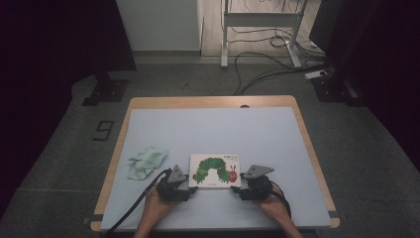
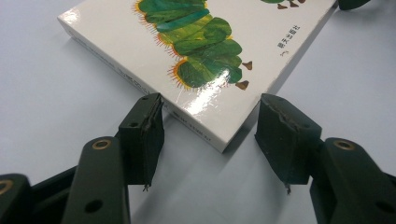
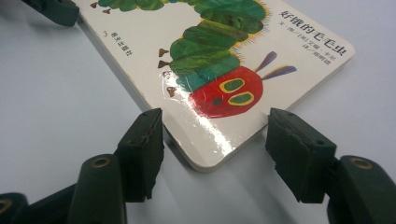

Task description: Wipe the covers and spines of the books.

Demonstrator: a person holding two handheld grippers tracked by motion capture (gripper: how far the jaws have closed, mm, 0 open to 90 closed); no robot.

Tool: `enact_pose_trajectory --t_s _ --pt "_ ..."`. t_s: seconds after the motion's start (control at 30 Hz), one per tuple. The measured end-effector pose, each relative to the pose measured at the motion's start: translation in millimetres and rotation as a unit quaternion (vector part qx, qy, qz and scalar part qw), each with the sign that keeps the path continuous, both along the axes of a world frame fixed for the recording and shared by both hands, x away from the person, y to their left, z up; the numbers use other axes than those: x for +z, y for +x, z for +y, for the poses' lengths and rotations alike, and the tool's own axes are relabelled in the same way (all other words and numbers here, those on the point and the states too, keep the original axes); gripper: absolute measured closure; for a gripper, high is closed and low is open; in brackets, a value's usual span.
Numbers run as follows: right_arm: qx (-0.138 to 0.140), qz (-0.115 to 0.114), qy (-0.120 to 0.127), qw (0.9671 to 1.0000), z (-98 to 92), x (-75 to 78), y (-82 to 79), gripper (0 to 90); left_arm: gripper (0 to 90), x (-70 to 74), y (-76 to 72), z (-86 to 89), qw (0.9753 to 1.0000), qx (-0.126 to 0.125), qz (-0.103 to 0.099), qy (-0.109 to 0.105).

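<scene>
- A crumpled pale green cloth (image 1: 147, 161) lies on the table (image 1: 213, 129) left of everything else, apart from the left gripper (image 1: 179, 184) and untouched.
- The left gripper sits at the book's near-left corner. In its own view its 2 jaws are spread, 1 to each side of that corner, with the corner tip reaching between them; neither pad seems to press the cover.
- The book (image 1: 215, 170) lies flat and closed near the table's front edge, cover up, caterpillar picture showing. Its long axis runs left to right, across the person, so each gripper faces 1 near corner.
- The right gripper (image 1: 250, 188) mirrors this at the near-right corner, by the red head; its 2 jaws are likewise spread around the rounded corner (image 3: 208, 163), holding nothing.
- Both hands look equally near, so I judge the next move is a forward slide and a closing on either corner.
</scene>
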State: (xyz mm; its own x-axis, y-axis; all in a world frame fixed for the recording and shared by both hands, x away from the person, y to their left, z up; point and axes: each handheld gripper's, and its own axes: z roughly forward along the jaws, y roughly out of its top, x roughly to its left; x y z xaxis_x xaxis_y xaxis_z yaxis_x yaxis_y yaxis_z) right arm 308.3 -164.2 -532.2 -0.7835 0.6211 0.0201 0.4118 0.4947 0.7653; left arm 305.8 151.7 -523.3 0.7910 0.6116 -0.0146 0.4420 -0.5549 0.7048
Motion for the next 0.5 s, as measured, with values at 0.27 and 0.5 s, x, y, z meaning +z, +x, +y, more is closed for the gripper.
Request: enact_pose_trajectory --t_s 0.27,0.5 --pt "-0.022 -0.002 0.003 0.9998 -2.8 0.1 18.8 40.4 42.9 1.6 21.2 -7.1 0.9999 0.007 -0.004 0.007" --pt "-0.029 0.002 0.003 0.9996 -3.4 0.4 35.6 41.6 42.6 1.6 35.7 -7.6 0.9999 0.015 0.000 -0.004"
